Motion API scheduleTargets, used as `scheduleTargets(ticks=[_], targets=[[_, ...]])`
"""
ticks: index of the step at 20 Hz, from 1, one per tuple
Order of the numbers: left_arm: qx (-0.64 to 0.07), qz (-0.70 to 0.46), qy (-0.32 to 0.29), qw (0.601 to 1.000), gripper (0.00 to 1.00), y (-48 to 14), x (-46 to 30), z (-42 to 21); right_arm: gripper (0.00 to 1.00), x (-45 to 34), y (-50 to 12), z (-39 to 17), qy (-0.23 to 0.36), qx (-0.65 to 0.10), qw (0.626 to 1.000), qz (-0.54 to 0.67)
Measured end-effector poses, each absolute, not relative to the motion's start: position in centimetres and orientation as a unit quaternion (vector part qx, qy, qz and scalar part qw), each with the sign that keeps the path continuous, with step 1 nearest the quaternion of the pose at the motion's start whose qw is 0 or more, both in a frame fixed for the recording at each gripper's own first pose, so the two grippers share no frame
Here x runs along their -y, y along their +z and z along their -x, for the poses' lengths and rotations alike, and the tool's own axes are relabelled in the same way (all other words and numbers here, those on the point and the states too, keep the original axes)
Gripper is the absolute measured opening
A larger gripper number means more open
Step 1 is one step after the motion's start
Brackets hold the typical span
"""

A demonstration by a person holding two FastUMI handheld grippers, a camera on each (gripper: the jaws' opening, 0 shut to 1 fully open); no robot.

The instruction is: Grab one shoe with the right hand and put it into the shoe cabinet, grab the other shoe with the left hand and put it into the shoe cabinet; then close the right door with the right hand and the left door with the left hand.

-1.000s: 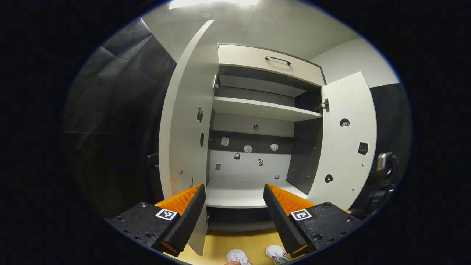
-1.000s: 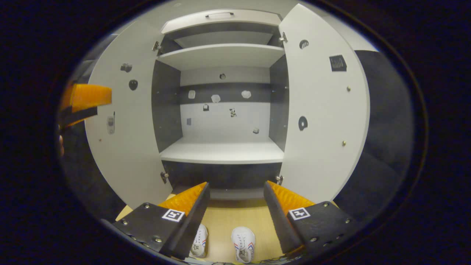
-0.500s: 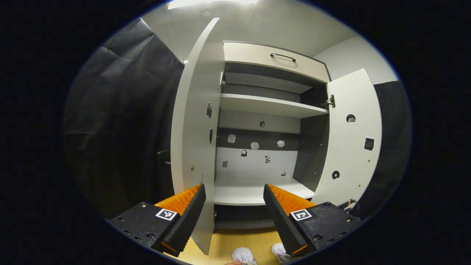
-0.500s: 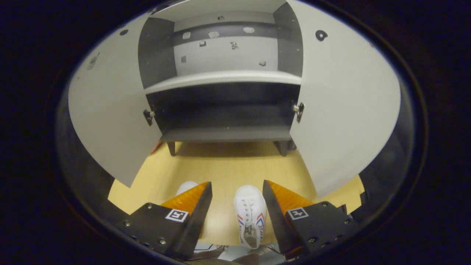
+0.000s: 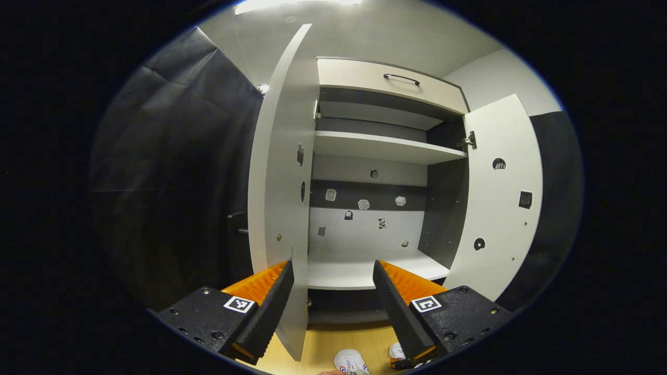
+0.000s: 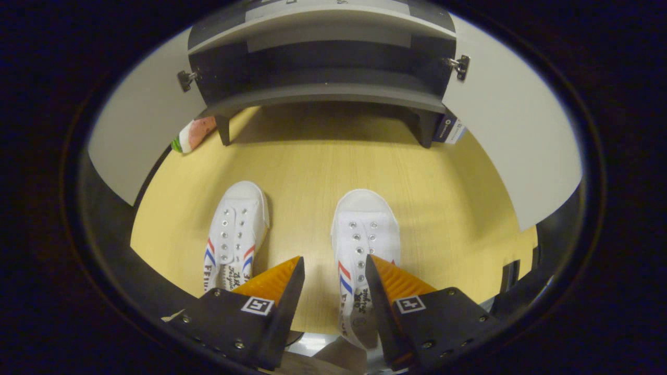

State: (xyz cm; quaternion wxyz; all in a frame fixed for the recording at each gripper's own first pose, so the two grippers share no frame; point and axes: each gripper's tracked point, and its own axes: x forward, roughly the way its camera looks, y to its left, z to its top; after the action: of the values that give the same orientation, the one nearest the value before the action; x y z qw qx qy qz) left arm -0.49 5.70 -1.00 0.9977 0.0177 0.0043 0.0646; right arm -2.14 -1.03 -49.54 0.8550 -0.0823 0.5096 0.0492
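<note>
**Right gripper over the first shoe; cabinet standing open**

In the right gripper view we see two white canvas shoes on the yellow wooden floor (image 6: pixel 323 156), toes pointing toward the shoe cabinet (image 6: pixel 323 94) at the top of the frame. The right-hand shoe (image 6: pixel 365 229) lies at lower centre, its heel end reaching between the spread jaws of the right gripper (image 6: pixel 331 278), which pinch nothing; we cannot tell whether either finger touches it. The left-hand shoe (image 6: pixel 234 229) lies beside it, apart, toward lower left.

In the left gripper view the left gripper (image 5: pixel 333 281) is held high with jaws spread and empty, facing the cabinet interior. The left door (image 5: pixel 281 172) stands edge-on at frame centre-left, the right door (image 5: pixel 500 208) swung wide at right, and the lower shelf (image 5: pixel 365 273) is bare.

We judge each shoe light, with soft canvas sides that give under pressure and a stiffer rubber sole and toe cap. The best hold is probably across the collar or heel, pinching the two sides or one side wall, where the material folds without slipping; the smooth toe cap offers poorer purchase.
</note>
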Motion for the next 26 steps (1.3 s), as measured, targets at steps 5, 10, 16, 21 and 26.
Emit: scheduleTargets(ticks=[5,10,16,21,26], targets=[[-0.003,-0.018,0.069,0.997,0.94,-1.0,-5.7,0.4,0.70,1.6,-52.5,3.6,0.051,-0.550,0.829,0.081],[-0.004,-0.017,0.072,0.997,0.94,-1.1,-5.7,0.4,0.51,2.1,-53.4,3.9,0.062,-0.559,0.821,0.102],[-0.002,-0.009,0.072,0.997,0.94,-1.0,-5.7,0.4,0.12,2.6,-52.7,3.7,0.041,-0.564,0.818,0.105],[-0.002,-0.013,0.072,0.997,0.94,-1.1,-5.7,0.5,0.01,2.7,-52.4,3.2,0.021,-0.544,0.837,0.063],[-0.001,-0.012,0.071,0.997,0.94,-1.1,-5.6,0.5,0.01,2.3,-48.8,1.9,0.015,-0.520,0.854,-0.009]])
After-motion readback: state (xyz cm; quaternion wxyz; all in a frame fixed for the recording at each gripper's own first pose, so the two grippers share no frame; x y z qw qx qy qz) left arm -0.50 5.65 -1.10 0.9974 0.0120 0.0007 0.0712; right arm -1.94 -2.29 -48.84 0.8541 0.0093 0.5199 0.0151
